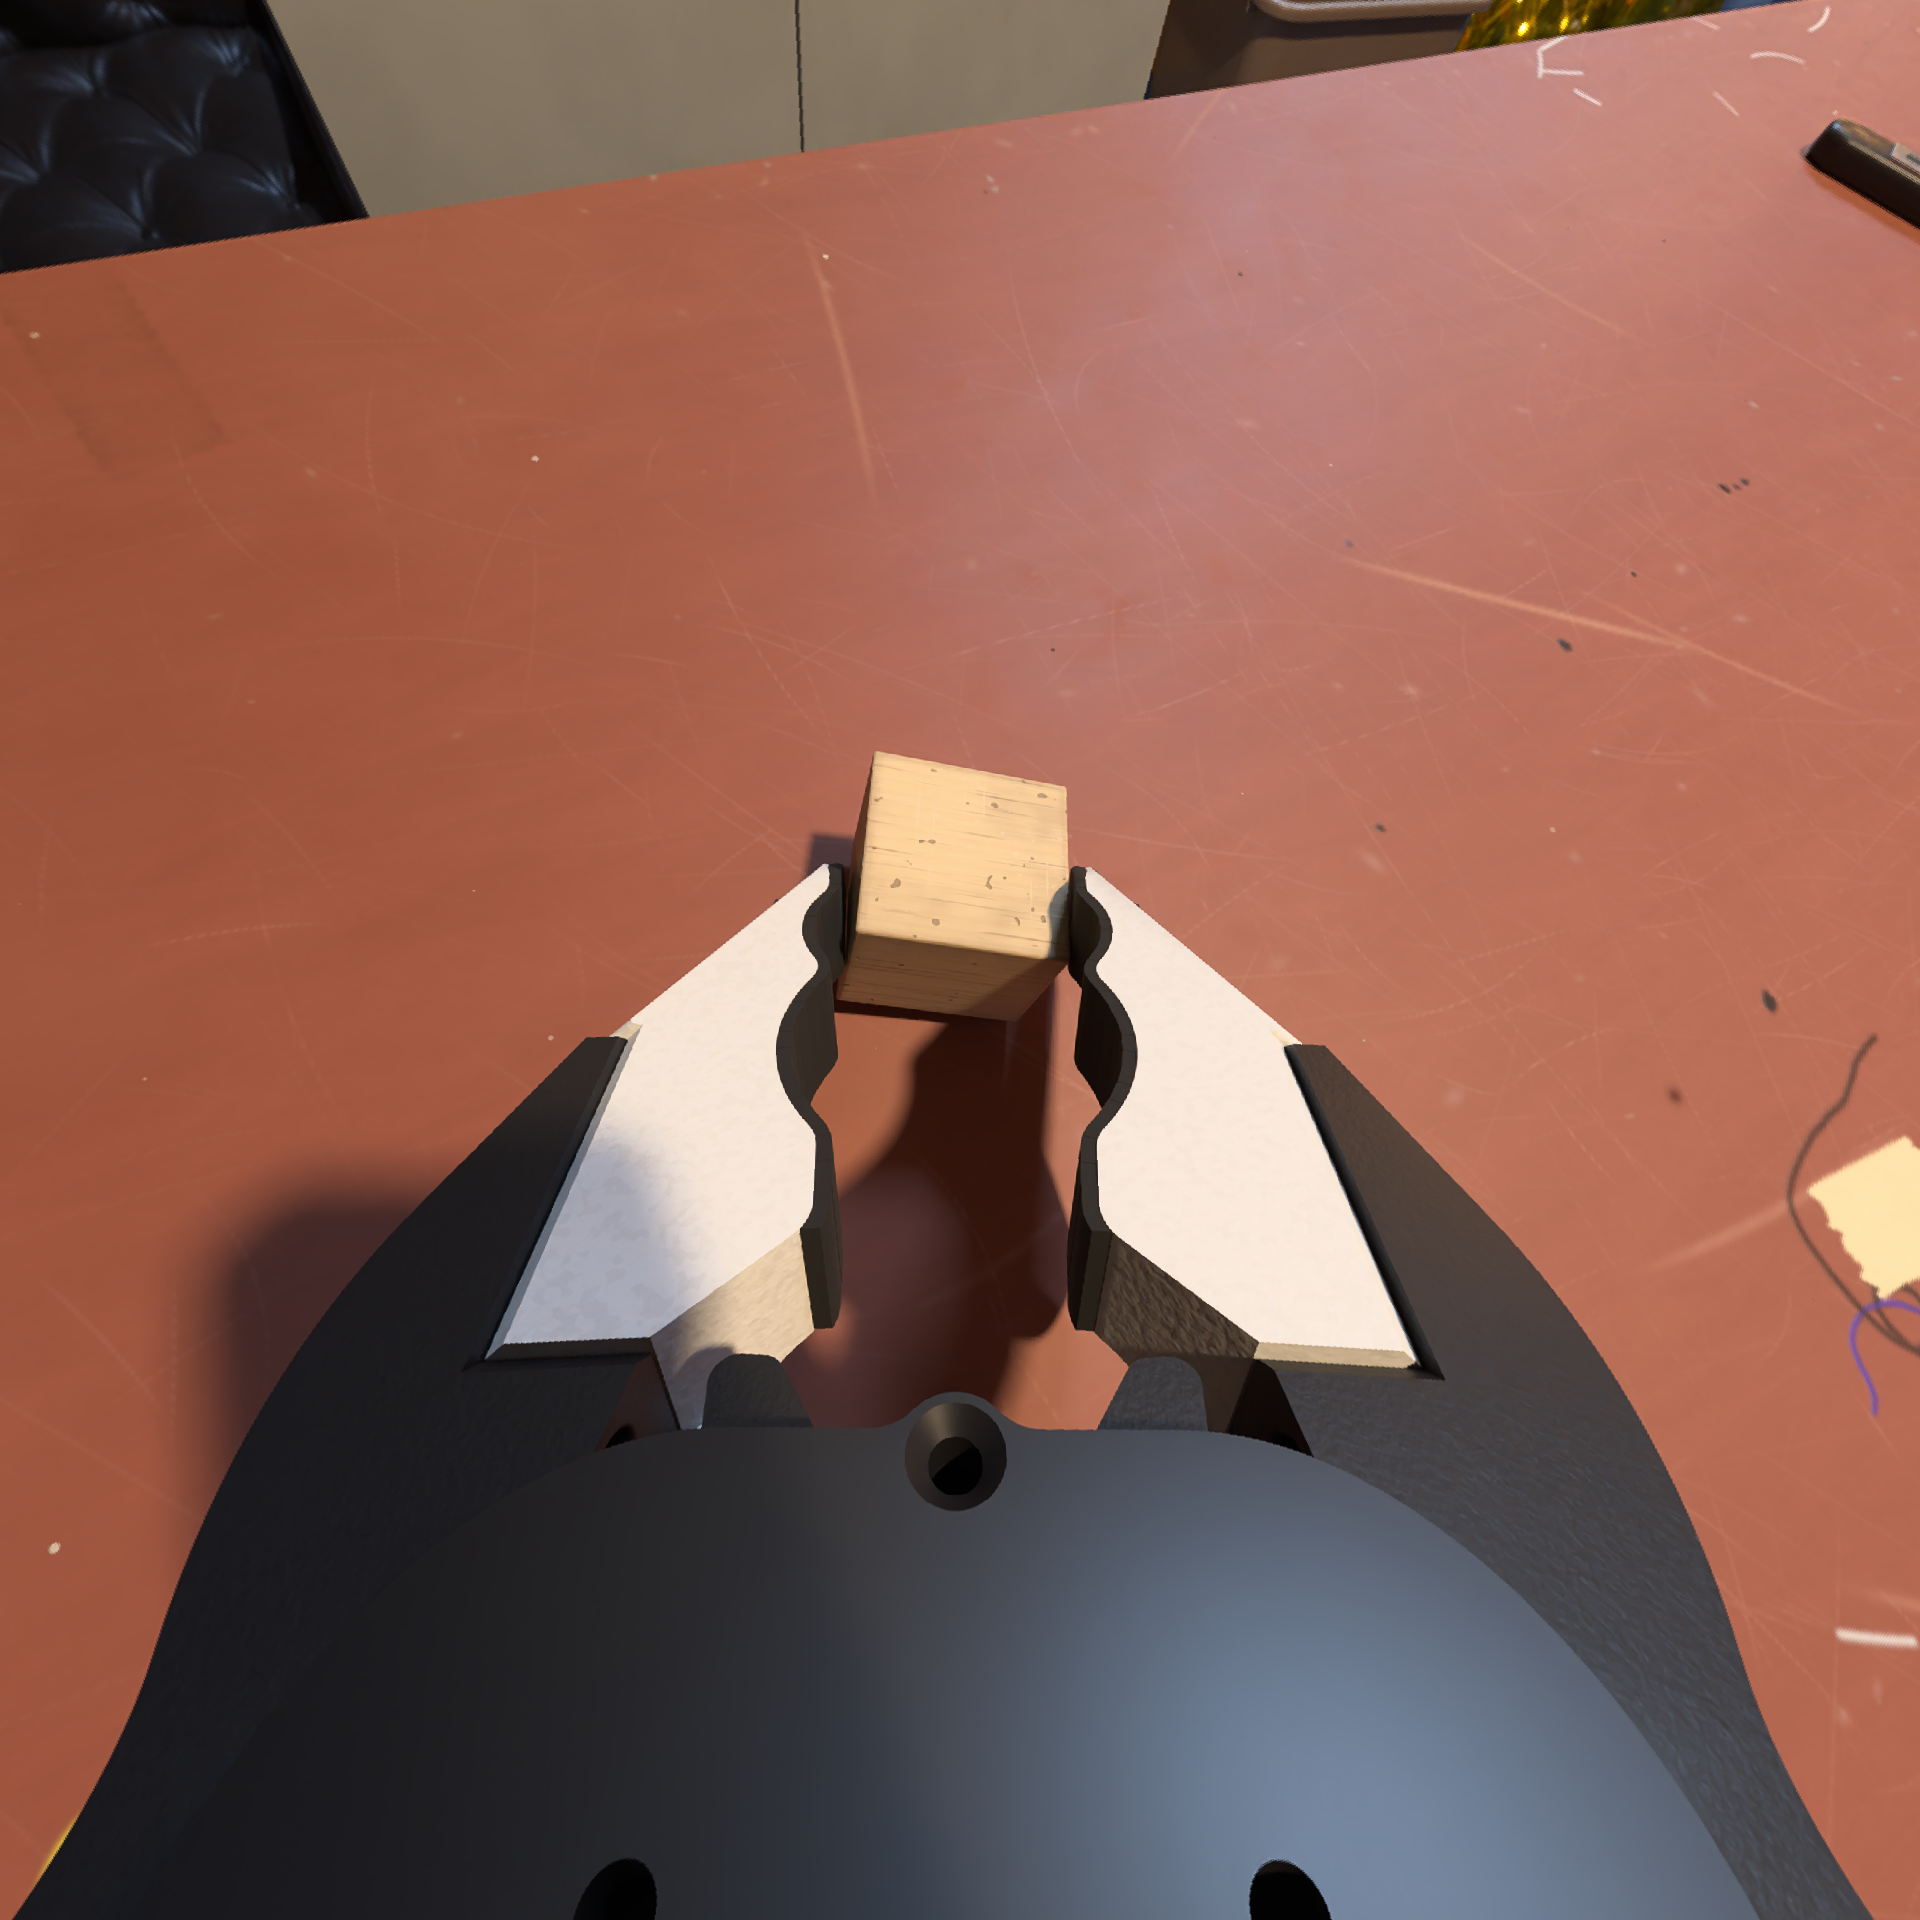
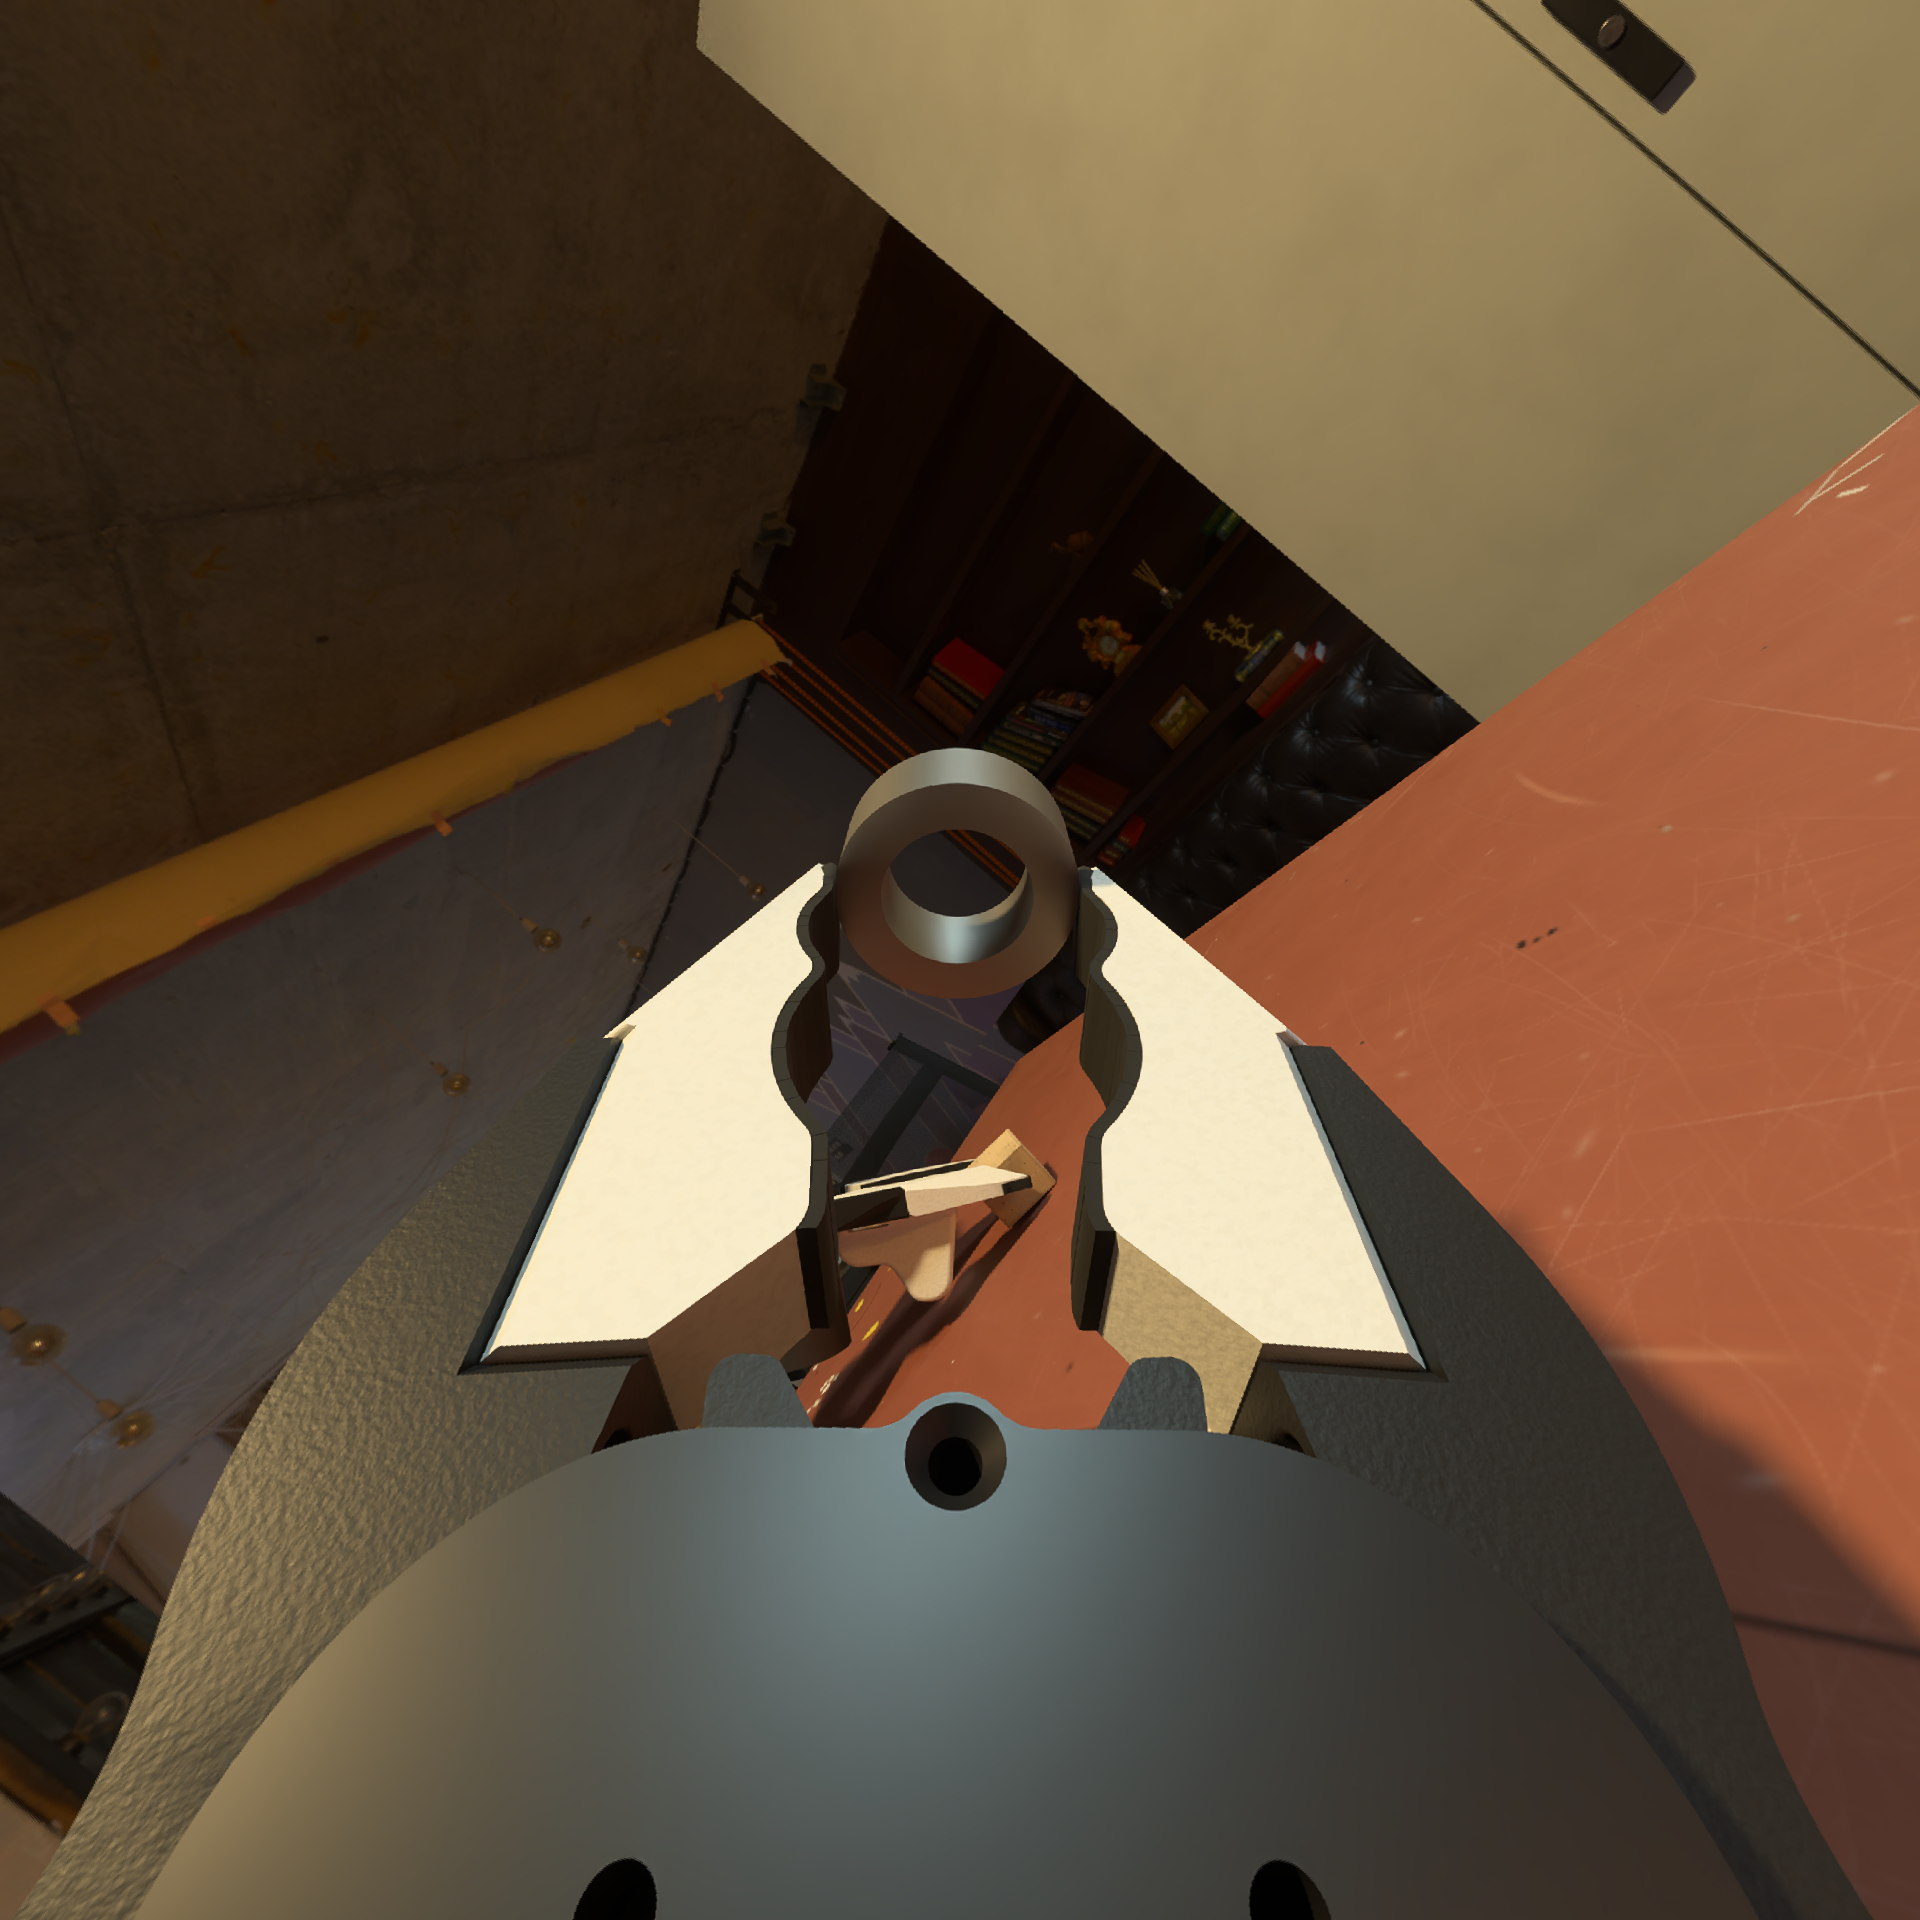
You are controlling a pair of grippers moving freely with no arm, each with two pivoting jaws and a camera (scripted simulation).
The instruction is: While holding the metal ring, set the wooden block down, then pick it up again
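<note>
Each gripper grips one thing: the left a wooden block, the right a metal ring.

Left wrist view: the left gripper (image 1: pixel 954 906) has its fingers narrowed onto the wooden block (image 1: pixel 956 883), the dark fingertip pads touching its two opposite sides, and the block's shadow lies on the scratched red-brown table (image 1: pixel 520 623) under and behind it; whether the block's underside touches the table I cannot tell. Right wrist view: the right gripper (image 2: pixel 956 914) is tilted up past the table edge and pinches the metal ring (image 2: pixel 956 873) between its fingertips, hole facing the camera, clear of the table; between its fingers, farther off, the other gripper shows with the block at the table.
</note>
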